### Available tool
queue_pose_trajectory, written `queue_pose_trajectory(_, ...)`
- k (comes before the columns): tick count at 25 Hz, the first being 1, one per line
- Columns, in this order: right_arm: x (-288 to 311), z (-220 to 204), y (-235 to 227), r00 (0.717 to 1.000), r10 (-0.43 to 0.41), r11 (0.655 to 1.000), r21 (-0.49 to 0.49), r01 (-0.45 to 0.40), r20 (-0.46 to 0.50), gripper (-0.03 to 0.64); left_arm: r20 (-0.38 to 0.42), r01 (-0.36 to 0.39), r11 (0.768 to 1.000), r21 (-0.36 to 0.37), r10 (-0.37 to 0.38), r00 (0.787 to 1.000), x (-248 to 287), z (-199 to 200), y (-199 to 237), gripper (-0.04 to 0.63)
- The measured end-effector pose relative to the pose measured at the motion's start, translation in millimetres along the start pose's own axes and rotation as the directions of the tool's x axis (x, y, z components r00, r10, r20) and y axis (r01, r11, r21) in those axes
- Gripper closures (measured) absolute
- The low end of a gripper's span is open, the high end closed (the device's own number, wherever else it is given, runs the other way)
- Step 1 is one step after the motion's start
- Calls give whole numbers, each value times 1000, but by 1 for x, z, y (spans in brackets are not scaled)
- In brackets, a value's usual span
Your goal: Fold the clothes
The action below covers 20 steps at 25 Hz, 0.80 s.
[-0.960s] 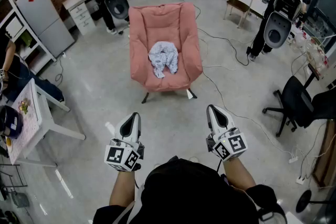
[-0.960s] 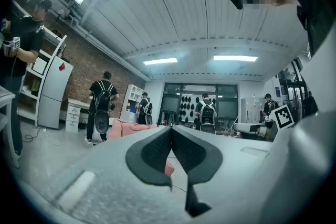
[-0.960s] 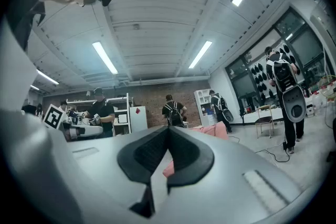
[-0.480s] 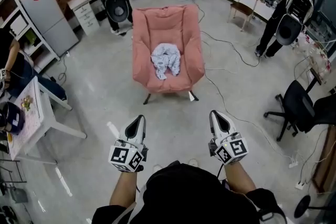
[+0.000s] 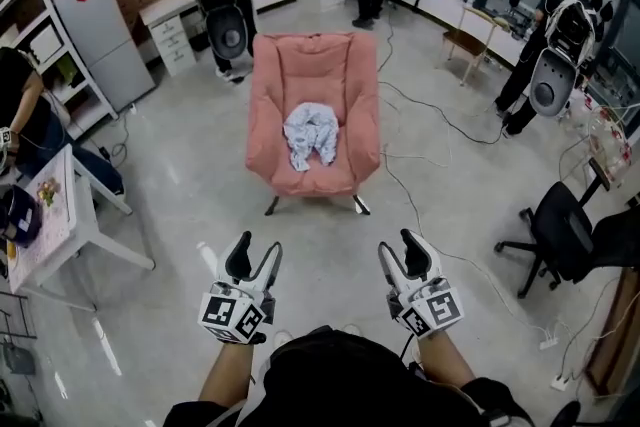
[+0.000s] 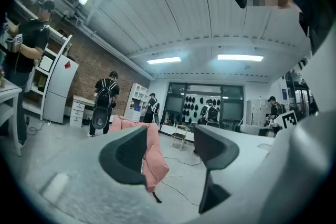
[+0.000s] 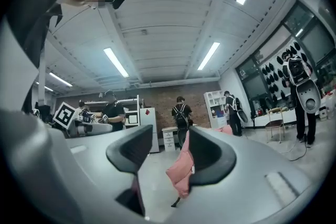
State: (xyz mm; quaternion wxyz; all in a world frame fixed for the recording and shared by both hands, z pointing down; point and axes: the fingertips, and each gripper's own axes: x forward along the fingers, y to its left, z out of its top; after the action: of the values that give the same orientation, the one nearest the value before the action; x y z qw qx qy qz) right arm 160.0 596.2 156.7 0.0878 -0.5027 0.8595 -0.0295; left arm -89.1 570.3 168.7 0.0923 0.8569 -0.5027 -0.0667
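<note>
Approaching comes first: your left gripper point(image 5: 254, 257) and right gripper point(image 5: 402, 255) have just been opening, with nothing between their jaws, and both are well short of the pink armchair point(image 5: 312, 65). Walk up square to it and take the crumpled pale garment point(image 5: 311, 132) on its seat by two edges. The bundle seems to run near-to-far, two lobes pointing toward you.
</note>
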Motion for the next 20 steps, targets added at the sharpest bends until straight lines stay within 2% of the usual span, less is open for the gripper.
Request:
queue_pose_trajectory(1,-1,2,-3,1000,10,1000,-5,-10,2,399,5,-9,1000,0,9,1000,4,1,-3,286)
queue_pose_trajectory(3,-1,6,-16,1000,18,1000,-11,-18,0,350,3,-14,1000,11,14,1000,14,1,-12,223)
queue_pose_trajectory(6,-6,10,-34,1000,13,1000,19,-13,-1,330,-11,-7,1000,17,7,1000,24,-2,-29,201)
queue_pose_trajectory(12,-13,10,-68,1000,-9,998,55,9,6,327,-38,-7,1000,28,8,999,42,-9,-50,189)
queue_pose_trajectory(16,-5,0,-84,999,-38,997,70,39,-14,325,-59,-13,1000,19,15,998,51,-18,-38,187)
queue_pose_trajectory(20,20,1,-91,999,-51,997,55,52,-12,325,-57,18,999,26,-17,998,70,-15,-20,187)
